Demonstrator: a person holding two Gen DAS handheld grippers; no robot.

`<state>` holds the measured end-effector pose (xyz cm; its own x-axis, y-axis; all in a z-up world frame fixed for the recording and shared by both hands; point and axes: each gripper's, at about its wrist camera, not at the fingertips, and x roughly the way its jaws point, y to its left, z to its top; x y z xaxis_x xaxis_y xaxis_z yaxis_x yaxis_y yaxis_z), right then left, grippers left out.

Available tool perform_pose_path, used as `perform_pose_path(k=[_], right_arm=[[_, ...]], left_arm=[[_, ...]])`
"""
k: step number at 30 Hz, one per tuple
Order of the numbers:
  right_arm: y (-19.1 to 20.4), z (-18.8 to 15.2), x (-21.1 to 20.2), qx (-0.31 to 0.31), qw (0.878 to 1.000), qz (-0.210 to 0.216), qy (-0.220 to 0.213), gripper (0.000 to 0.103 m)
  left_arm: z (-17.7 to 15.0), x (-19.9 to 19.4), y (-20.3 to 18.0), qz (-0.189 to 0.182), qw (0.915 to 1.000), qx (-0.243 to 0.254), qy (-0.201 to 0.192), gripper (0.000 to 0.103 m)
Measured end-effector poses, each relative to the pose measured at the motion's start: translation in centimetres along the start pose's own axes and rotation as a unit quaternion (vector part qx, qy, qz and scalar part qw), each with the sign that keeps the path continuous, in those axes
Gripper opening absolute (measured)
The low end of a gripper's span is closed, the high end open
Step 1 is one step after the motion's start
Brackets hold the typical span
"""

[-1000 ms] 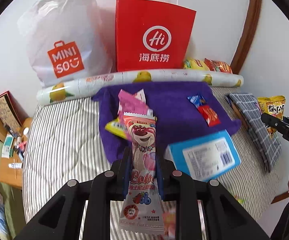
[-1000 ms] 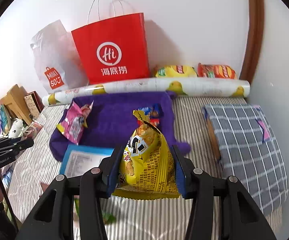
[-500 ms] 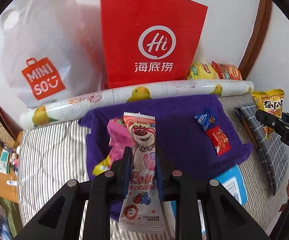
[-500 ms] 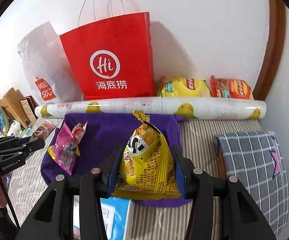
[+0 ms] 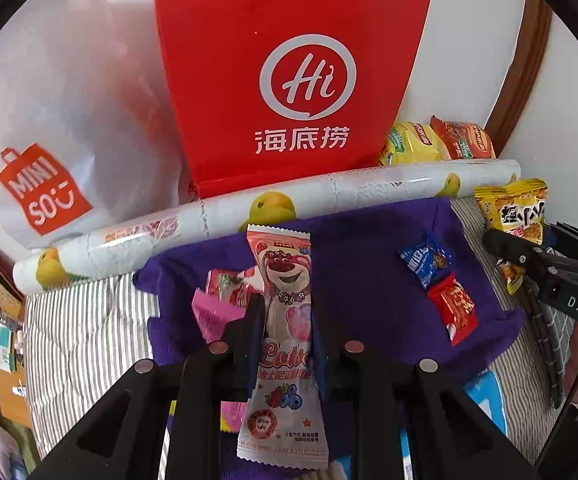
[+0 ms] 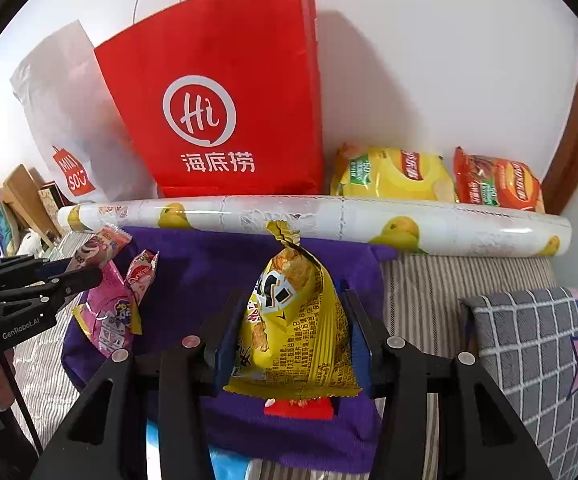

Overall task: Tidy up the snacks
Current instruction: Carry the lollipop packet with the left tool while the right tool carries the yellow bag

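My left gripper (image 5: 285, 320) is shut on a long pink bear-print candy packet (image 5: 285, 344), held upright above the purple cloth (image 5: 369, 280). My right gripper (image 6: 293, 320) is shut on a yellow snack bag (image 6: 293, 320), held above the same cloth (image 6: 209, 272). The right gripper also shows at the right edge of the left wrist view (image 5: 545, 264). The left gripper shows at the left of the right wrist view (image 6: 69, 272). A red paper bag (image 5: 289, 72) and a white MINISO plastic bag (image 5: 49, 120) stand against the wall behind a rolled mat (image 5: 249, 212).
On the cloth lie a pink packet (image 6: 109, 312), a blue packet (image 5: 425, 260) and a red packet (image 5: 453, 308). Yellow (image 6: 393, 172) and red (image 6: 497, 184) chip bags lie behind the roll. A grey checked pillow (image 6: 529, 344) lies right on the striped bed.
Both grippers have moved forward toward the wall with their packets; the red bag and rolled mat now look larger and nearer.
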<state>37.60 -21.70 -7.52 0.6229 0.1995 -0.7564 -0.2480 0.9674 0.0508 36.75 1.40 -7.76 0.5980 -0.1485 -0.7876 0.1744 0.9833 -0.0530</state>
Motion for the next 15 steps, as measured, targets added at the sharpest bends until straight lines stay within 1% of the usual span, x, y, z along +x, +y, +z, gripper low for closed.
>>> perform_pose_path(k=[4, 15], right_arm=[[0.3, 0.1, 1.6, -0.004, 1.0, 0.011, 0.009, 0.047], [1.0, -1.0, 6.2, -0.028, 0.997, 0.02, 0.062, 0.047]], left_arm=[[0.6, 1.4, 0.0, 0.001, 1.0, 0.001, 0.007, 0.021], [0.7, 4.3, 0.0, 0.008, 0.9995, 0.006, 0.031, 0.021]])
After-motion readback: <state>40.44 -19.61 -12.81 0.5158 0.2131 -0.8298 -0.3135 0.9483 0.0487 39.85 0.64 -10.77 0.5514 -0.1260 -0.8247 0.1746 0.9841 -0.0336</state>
